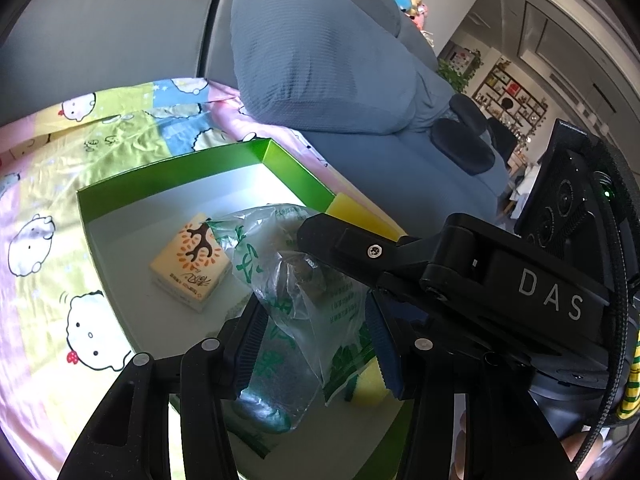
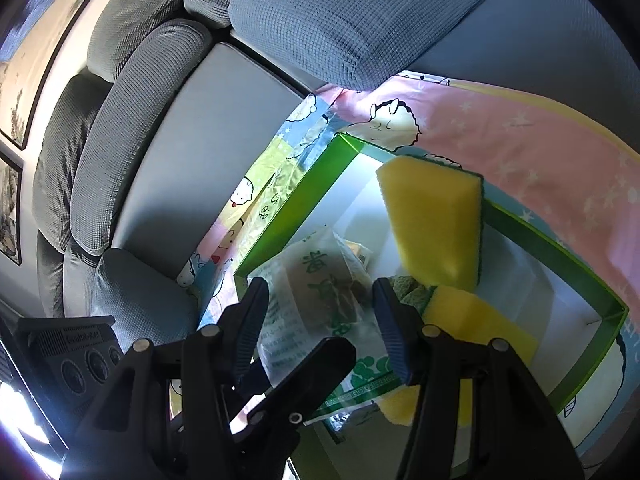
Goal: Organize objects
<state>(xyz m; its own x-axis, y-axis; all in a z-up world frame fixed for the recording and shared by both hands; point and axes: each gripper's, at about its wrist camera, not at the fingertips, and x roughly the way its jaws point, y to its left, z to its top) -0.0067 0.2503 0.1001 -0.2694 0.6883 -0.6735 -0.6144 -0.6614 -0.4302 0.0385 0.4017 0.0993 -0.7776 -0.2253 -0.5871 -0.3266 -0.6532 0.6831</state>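
Both grippers are over the green tray [image 1: 298, 164], a shallow box with green walls and a white floor, sitting on a cartoon-print sheet [image 1: 52, 208] spread on a grey sofa [image 1: 120, 20].

Left gripper [image 1: 316, 340]: jaws partly apart, with a clear plastic bag [image 1: 296, 300] with green print between them. The bag bulges in the gap and looks pinched by both blue pads, so I read it as clamped on the bag. Something brownish is inside the bag; can't tell what.

Right gripper [image 2: 322, 328]: jaws partly apart, and the same bag [image 2: 320, 292] sits in the gap in its own view. From the left wrist view, one black finger [image 1: 340, 240] of the right gripper lies across the top of the bag, just ahead of the left jaws. Pad contact on the right side isn't clear, so I can't tell whether it grips or just straddles the bag.

Contents of the tray, relative to the left jaws:
- Tissue pack [image 1: 191, 262], orange with a tree graphic, ahead and to the left, flat on the tray floor, touching the bag's edge.
- Yellow sponge [image 1: 370, 390] just inside the right pad, under the bag's corner.

Relative to the right jaws:
- Yellow sponge with green scrub side [image 2: 436, 224] ahead and to the right, tilted, leaning on the far tray wall.
- Second yellow sponge [image 2: 476, 320] just beside the right pad, lying lower in the tray, partly under the bag.
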